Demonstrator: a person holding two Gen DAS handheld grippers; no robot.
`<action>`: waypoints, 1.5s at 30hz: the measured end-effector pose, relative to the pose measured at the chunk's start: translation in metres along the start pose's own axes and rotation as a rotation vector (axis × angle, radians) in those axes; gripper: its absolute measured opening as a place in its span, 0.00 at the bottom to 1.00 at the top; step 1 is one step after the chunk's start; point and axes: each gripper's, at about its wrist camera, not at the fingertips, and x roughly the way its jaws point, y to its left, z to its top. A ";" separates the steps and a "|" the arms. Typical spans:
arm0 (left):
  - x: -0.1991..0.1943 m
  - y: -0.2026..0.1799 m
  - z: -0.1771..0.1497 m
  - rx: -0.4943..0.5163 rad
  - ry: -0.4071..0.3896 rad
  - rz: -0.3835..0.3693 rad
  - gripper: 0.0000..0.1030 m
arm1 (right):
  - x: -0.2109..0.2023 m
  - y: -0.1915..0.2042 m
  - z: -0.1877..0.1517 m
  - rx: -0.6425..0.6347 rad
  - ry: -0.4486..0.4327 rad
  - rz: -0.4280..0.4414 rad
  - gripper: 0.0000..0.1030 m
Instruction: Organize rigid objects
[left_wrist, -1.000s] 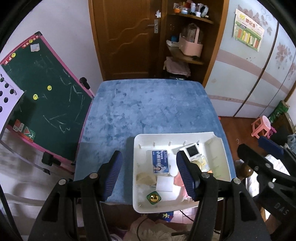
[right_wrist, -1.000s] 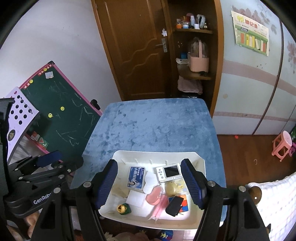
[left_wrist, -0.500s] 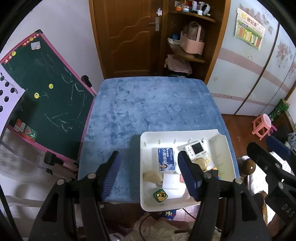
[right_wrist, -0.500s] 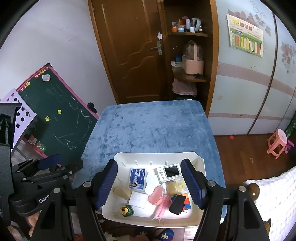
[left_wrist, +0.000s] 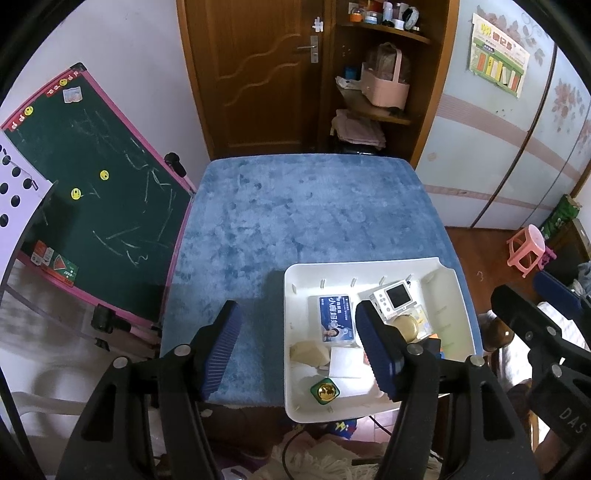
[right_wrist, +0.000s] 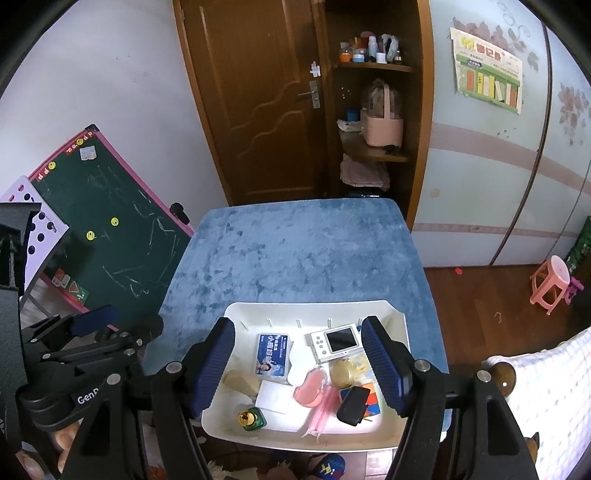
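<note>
The left gripper (left_wrist: 299, 349) was angled downward, its two blue-padded fingers (left_wrist: 221, 347) standing apart with nothing between them. The right gripper (right_wrist: 299, 363) was likewise pitched downward, its fingers (right_wrist: 382, 363) spread and gripping nothing. Each gripper appeared at the edge of the other's view: the left one low at the left side of the right wrist view, the right one at the right side of the left wrist view. Neither touched the other.

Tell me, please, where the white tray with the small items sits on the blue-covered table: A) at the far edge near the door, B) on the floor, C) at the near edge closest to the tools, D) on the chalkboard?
C: the white tray rests on the blue-covered table at its near edge, just beyond the right tool.
</note>
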 end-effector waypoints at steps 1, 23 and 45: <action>0.000 0.000 0.000 0.001 0.000 0.002 0.66 | 0.001 0.000 0.000 -0.001 0.002 0.001 0.70; 0.001 -0.001 0.000 0.041 -0.004 0.003 0.69 | 0.006 -0.001 -0.004 0.009 0.025 0.011 0.70; 0.008 0.003 0.007 0.027 0.009 0.016 0.69 | 0.008 -0.001 -0.003 0.014 0.028 0.010 0.70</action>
